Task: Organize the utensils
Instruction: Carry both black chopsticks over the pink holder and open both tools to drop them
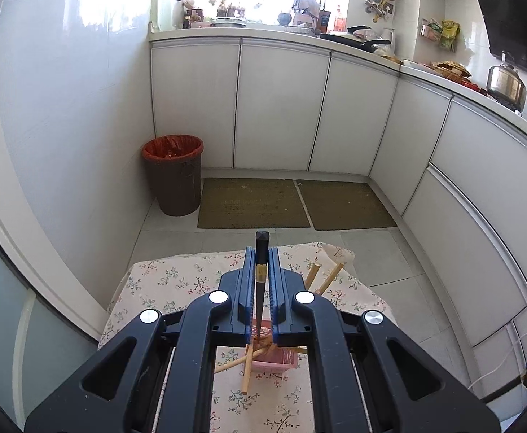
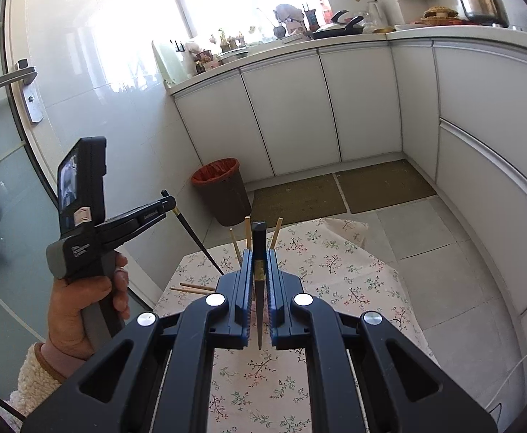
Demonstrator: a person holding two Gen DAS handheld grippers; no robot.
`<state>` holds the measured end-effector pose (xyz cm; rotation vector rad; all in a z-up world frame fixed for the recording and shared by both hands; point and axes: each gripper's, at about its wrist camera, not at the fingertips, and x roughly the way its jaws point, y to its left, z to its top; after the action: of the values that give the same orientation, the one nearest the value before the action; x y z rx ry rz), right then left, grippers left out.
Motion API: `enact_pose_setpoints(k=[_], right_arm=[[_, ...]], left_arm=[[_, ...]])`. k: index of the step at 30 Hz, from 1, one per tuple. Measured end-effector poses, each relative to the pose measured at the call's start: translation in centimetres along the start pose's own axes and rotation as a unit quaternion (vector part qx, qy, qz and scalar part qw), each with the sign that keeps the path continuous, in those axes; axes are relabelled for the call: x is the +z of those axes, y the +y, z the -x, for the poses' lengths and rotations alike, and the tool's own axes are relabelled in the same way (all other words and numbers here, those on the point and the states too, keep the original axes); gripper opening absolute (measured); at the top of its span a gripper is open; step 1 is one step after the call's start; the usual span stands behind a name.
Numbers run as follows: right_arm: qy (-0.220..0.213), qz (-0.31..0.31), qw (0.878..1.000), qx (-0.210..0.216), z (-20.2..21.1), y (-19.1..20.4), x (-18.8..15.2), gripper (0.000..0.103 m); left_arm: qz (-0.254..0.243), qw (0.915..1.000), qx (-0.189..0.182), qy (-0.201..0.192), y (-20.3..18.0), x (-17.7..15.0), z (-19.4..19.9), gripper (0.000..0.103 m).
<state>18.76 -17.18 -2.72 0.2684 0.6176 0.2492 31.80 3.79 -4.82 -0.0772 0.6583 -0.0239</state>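
Observation:
My left gripper point(image 1: 262, 257) is shut on a black chopstick point(image 1: 262, 241) with a gold band, which stands upright between the blue fingers. Under it, a pink holder point(image 1: 277, 360) on the floral tablecloth point(image 1: 176, 281) has several wooden chopsticks point(image 1: 235, 362) leaning out of it. My right gripper point(image 2: 259, 254) is shut on a second black chopstick point(image 2: 259, 232), also upright. In the right wrist view a hand point(image 2: 83, 303) holds the left gripper point(image 2: 168, 202) up at the left, its black chopstick point(image 2: 200, 243) slanting down towards the table. Wooden chopsticks point(image 2: 248, 229) rise behind the right fingers.
Two wooden chopsticks point(image 2: 191, 287) lie at the table's left edge. Beyond the small table are a brown bin point(image 1: 175, 180) with a red liner, two green mats point(image 1: 252, 202) and white cabinets point(image 1: 281, 108). A glass door with a handle point(image 2: 16, 75) stands at the left.

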Motion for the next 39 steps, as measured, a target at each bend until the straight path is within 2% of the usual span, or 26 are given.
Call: enact_pose_setpoints(k=[2, 6, 8, 12, 16, 20, 24, 28, 33, 39], right_arm=[[0.001, -0.001, 1.0, -0.003, -0.1, -0.1, -0.2, 0.007], [0.002, -0.003, 1.0, -0.008, -0.3, 0.0, -0.3, 0.007], [0.0, -0.002, 1.0, -0.01, -0.4, 0.1, -0.3, 0.007], [-0.01, -0.003, 1.0, -0.009, -0.8, 0.7, 0.1, 0.007], [-0.029, 0.003, 1.0, -0.006, -1.6, 2.3, 0.9, 0.007], [-0.052, 0.012, 0.998, -0.012, -3.3, 4.2, 2.2, 0.007], [-0.073, 0.031, 0.997, -0.016, -5.5, 6.5, 3.6, 0.007], [-0.072, 0.045, 0.996, -0.028, -8.8, 8.0, 4.2, 0.007], [-0.058, 0.061, 0.995, -0.051, -13.9, 8.8, 3.2, 0.007], [-0.036, 0.078, 0.994, -0.06, -18.9, 9.3, 0.3, 0.007]], left_arm=[[0.004, 0.9999, 0.01, 0.01, 0.1, -0.4, -1.5, 0.006], [0.026, 0.9985, 0.003, 0.048, 1.0, -2.0, -4.2, 0.01], [0.038, 0.9978, -0.007, 0.054, 1.6, -2.5, -4.0, 0.024], [0.072, 0.9973, 0.004, 0.014, 3.6, -2.9, -0.1, 0.031], [0.128, 0.9914, 0.008, -0.023, 6.3, -3.7, 3.8, 0.051], [0.172, 0.9843, 0.009, -0.039, 8.5, -5.7, 5.6, 0.052], [0.19, 0.9812, 0.017, -0.033, 10.3, -6.5, 5.6, 0.052], [0.196, 0.9798, 0.024, -0.034, 11.5, -7.1, 5.7, 0.052], [0.206, 0.9781, 0.021, -0.026, 12.5, -7.5, 5.0, 0.052], [0.212, 0.9766, 0.032, -0.013, 13.3, -7.9, 4.1, 0.052]])
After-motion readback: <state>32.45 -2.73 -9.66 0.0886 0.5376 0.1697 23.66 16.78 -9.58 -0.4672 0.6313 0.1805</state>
